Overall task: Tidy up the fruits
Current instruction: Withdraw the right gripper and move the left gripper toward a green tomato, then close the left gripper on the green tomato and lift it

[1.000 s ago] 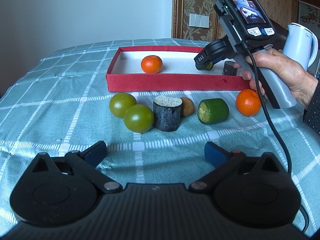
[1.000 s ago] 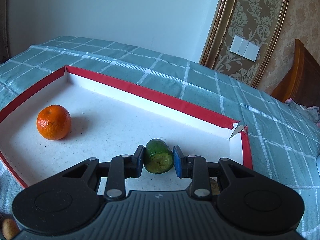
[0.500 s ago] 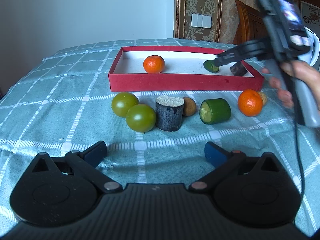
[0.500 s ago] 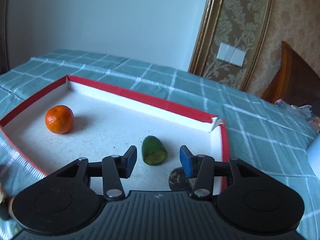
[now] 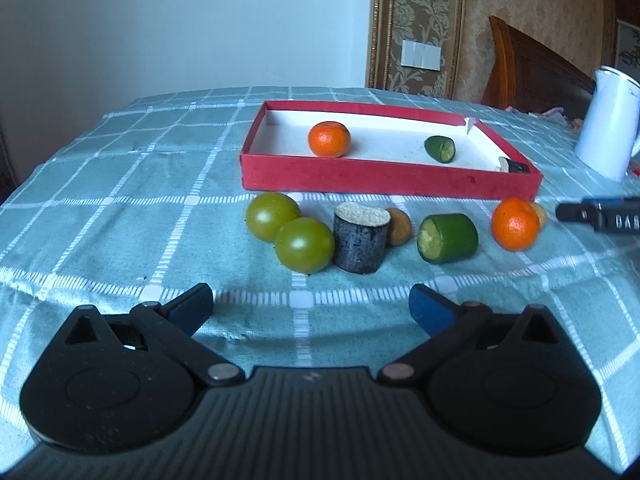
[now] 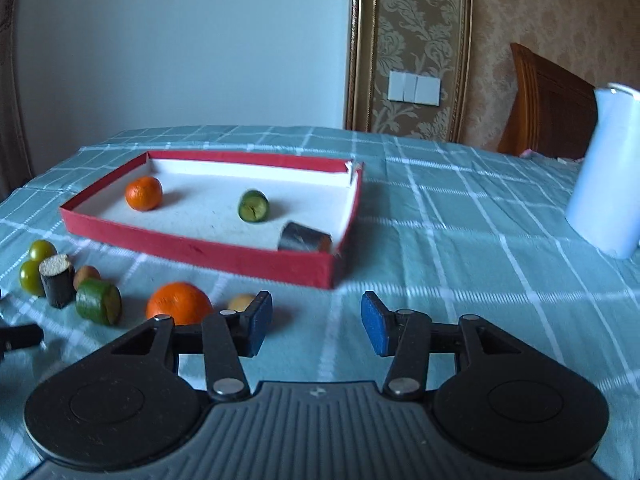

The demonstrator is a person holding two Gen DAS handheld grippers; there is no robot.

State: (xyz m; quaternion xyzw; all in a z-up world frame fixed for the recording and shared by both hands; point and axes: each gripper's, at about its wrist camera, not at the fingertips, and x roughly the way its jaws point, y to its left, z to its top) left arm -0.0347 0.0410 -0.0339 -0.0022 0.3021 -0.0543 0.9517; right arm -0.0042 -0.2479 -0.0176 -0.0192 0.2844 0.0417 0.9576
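At the bottom of the right wrist view, the right hand-held gripper (image 6: 316,328) stands with its pads apart and nothing between them, over bare tabletop (image 6: 460,248). Just left of it lie the loose orange (image 6: 179,303) and a small tan fruit (image 6: 240,302); I judge the orange the likely next pick. Come in low, straddle its widest part, and close gently so it cannot roll toward the green cylinder (image 6: 98,301). At the bottom of the left wrist view the left hand-held gripper (image 5: 311,306) is wide apart and empty, short of the green tomatoes (image 5: 304,245). Further up, the red tray (image 6: 224,258) already holds an orange, a green piece and a dark piece; set down in its bare middle
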